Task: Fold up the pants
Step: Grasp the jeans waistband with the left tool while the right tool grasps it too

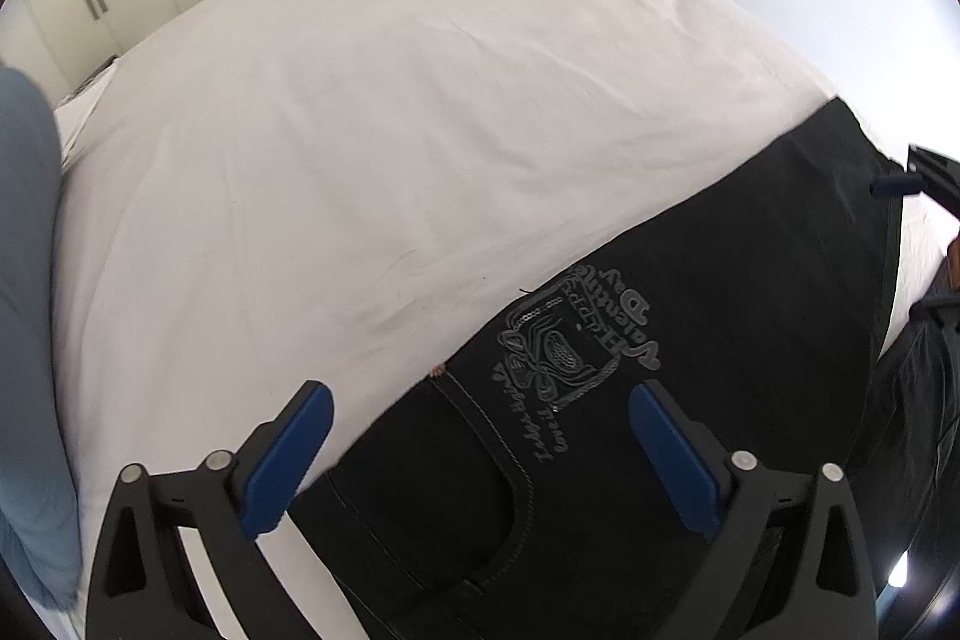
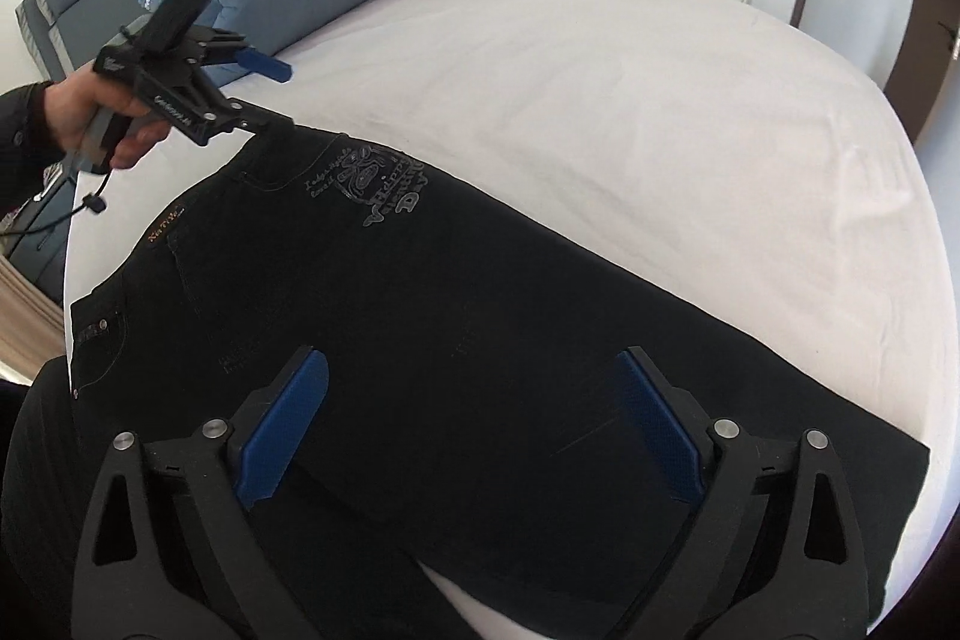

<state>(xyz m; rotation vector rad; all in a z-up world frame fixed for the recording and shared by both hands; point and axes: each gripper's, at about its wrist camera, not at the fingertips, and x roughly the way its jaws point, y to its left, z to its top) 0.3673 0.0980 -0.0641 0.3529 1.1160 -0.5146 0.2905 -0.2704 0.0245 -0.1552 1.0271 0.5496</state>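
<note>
Pants (image 2: 456,316) are lying flat on the bed (image 2: 600,88); I'm hovering both claws spread, left claw (image 1: 480,454) and right claw (image 2: 474,424), risking pinching sheet or a single layer.

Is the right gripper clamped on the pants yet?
No, in the right wrist view the right gripper has its blue pads spread wide above the black pants, with no fabric pinched between them.

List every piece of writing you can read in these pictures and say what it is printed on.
"Valentine Day": grey print on the black pants, appearing upside down.
Cursive lines beside it: too small to read.
Orange label at the waistband: blurred.
White lettering on the left gripper body: unreadable.
</note>
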